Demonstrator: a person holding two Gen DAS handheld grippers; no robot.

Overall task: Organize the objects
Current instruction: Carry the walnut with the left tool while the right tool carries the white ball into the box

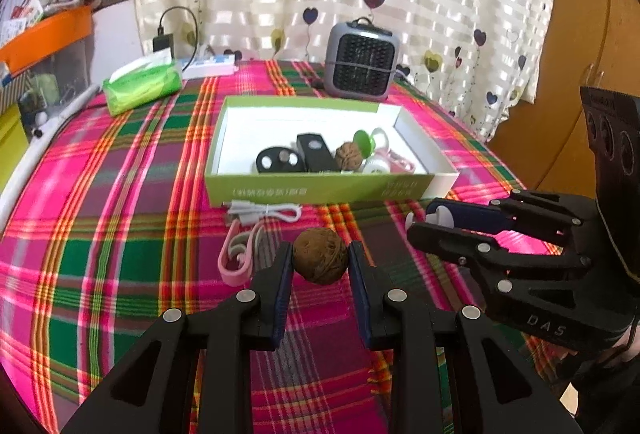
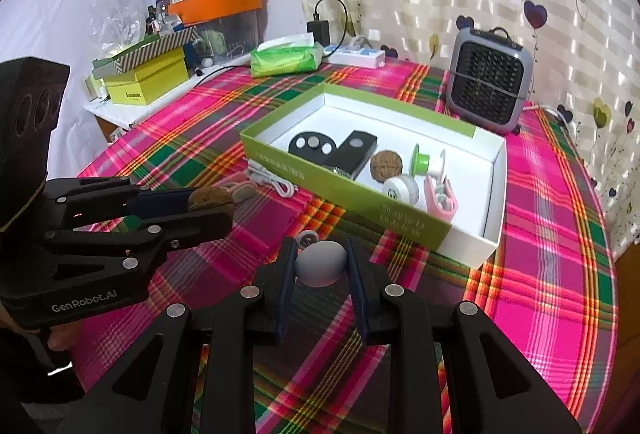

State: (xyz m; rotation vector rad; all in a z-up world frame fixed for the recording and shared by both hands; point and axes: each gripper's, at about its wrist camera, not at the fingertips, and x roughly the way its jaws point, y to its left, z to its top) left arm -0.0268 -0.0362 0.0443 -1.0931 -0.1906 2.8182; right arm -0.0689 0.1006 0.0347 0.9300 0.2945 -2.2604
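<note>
My left gripper (image 1: 320, 261) is shut on a brown walnut (image 1: 319, 261), in front of the green-walled box (image 1: 320, 189); it also shows in the right wrist view (image 2: 212, 207). My right gripper (image 2: 321, 261) is shut on a small white egg-shaped object (image 2: 321, 262), near the box's front wall (image 2: 360, 205); in the left wrist view (image 1: 430, 220) it sits at the right. The box holds a second walnut (image 1: 348, 155), two black devices, a green-and-white item, a white round case and a pink case.
A white cable (image 1: 264, 213) and a pink clip (image 1: 236, 258) lie on the plaid cloth before the box. A grey heater (image 1: 360, 61), a green tissue pack (image 1: 140, 83) and a power strip (image 1: 208, 67) stand behind. Boxes crowd the left shelf (image 2: 148, 81).
</note>
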